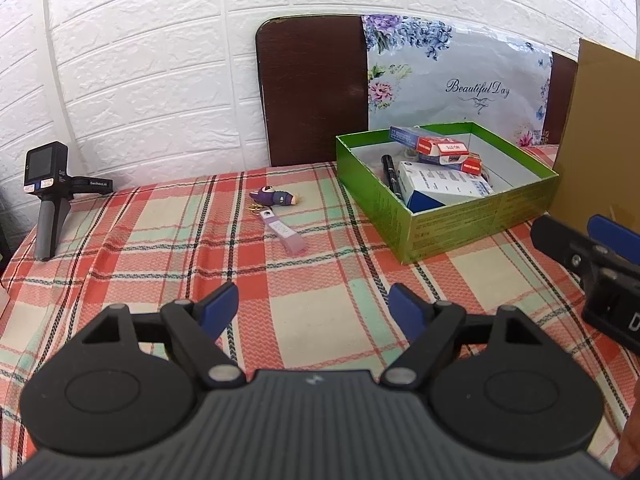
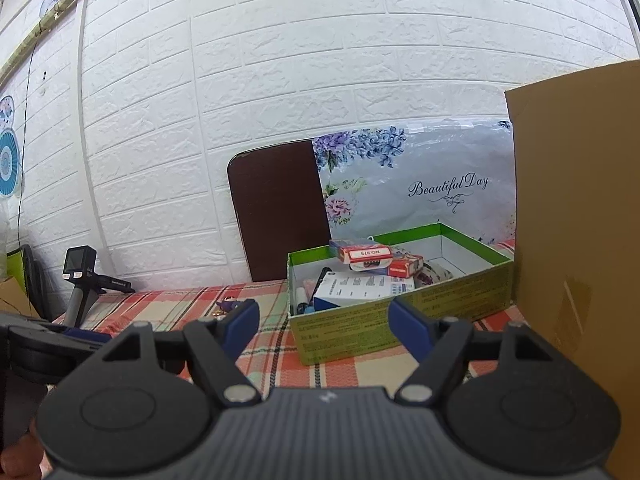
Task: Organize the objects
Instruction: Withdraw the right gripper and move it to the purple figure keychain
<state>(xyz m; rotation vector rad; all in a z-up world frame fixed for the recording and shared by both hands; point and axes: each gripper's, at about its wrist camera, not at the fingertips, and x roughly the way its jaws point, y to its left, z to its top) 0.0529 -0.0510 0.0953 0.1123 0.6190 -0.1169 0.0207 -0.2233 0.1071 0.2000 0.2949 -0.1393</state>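
Observation:
A purple figure keychain [image 1: 276, 198] with a pink strap [image 1: 285, 233] lies on the plaid tablecloth, left of a green box [image 1: 480, 220]. The box holds red-and-white packs [image 1: 440, 147], a blue-and-white carton [image 1: 444, 186] and a black pen [image 1: 389, 170]. My left gripper [image 1: 314, 308] is open and empty over the cloth, well short of the keychain. My right gripper [image 2: 324, 322] is open and empty too, facing the green box [image 2: 340, 332] from close by. It also shows at the right edge of the left wrist view [image 1: 588, 240]. The keychain [image 2: 230, 304] peeks out behind the right gripper's left finger.
A small camera on a grey tripod [image 1: 48, 200] stands at the table's far left corner. A tall cardboard box [image 1: 600, 128] rises right of the green box. A brown board [image 1: 312, 92] and a floral bag [image 1: 460, 76] lean on the white brick wall.

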